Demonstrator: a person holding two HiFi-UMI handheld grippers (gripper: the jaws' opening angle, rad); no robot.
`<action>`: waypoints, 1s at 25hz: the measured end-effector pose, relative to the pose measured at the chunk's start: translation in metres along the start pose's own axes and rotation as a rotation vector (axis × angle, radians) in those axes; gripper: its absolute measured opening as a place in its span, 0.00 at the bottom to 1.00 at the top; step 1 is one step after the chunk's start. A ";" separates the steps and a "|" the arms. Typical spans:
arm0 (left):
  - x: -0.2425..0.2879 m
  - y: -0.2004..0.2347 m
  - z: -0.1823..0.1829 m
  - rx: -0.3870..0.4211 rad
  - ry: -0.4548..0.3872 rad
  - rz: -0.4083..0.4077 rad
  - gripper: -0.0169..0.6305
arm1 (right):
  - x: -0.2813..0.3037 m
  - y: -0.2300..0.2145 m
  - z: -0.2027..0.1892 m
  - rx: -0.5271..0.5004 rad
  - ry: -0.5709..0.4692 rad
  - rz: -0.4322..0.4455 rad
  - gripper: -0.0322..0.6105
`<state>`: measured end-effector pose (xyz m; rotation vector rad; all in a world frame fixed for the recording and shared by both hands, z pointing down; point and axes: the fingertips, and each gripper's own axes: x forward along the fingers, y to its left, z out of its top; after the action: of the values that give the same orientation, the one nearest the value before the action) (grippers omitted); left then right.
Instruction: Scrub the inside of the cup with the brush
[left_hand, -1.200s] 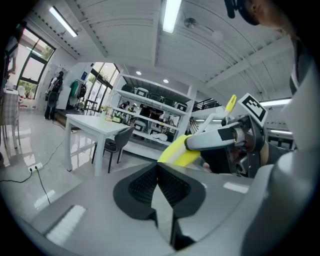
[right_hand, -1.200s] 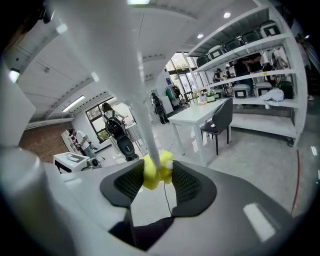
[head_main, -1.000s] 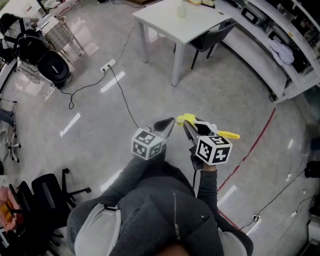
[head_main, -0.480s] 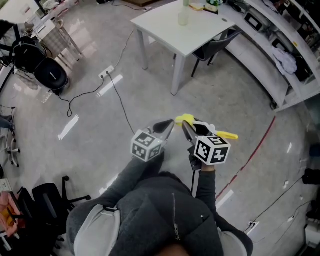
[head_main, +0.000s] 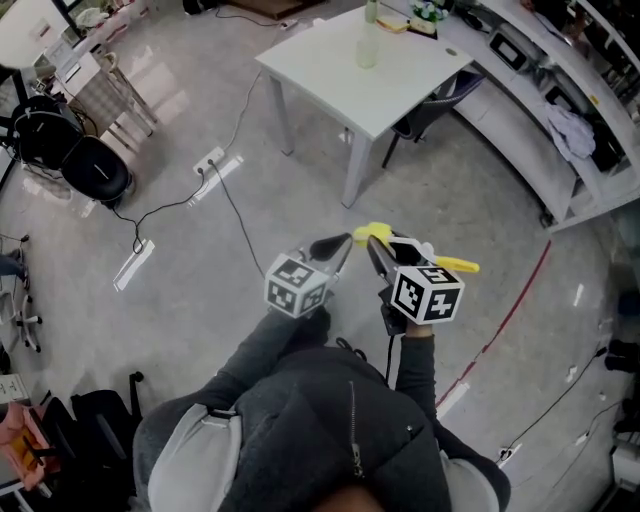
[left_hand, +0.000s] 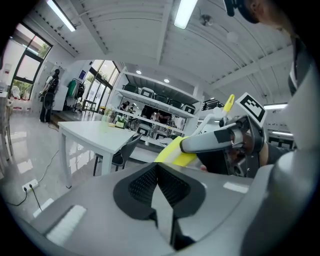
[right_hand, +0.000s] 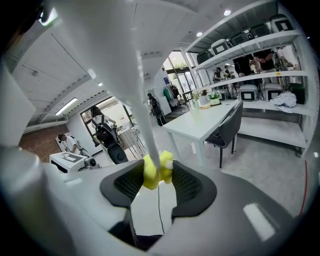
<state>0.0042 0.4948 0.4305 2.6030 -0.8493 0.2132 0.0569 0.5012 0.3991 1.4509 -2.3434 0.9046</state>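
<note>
A person stands on the floor well short of a white table (head_main: 400, 70), holding tongs in each hand. The left gripper (left_hand: 157, 172) is pressed together with nothing in it. The right gripper (right_hand: 159, 180) pinches a yellow and white brush (head_main: 372, 236) by a yellow part. What looks like the cup (head_main: 366, 48), pale and small, stands on the table's far side, well apart from both tongs.

The brush is held by a narrow part, so it may twist or slip once pushed into the cup. With nothing steadying it, the cup could slide or tip. A cable (head_main: 245, 200) trails on the floor beside the table and could catch a foot.

The brush's bristles cannot be made out, nor the cup's inside.
</note>
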 end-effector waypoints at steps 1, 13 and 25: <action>0.004 0.008 0.004 0.003 -0.002 -0.001 0.04 | 0.007 -0.001 0.006 -0.002 -0.004 -0.002 0.32; 0.041 0.076 0.042 0.021 -0.007 -0.021 0.04 | 0.072 -0.019 0.058 -0.001 -0.025 -0.014 0.32; 0.062 0.110 0.045 0.014 0.006 -0.044 0.04 | 0.109 -0.035 0.069 0.013 -0.007 -0.028 0.32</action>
<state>-0.0097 0.3621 0.4410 2.6296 -0.7901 0.2153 0.0430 0.3688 0.4129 1.4900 -2.3210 0.9107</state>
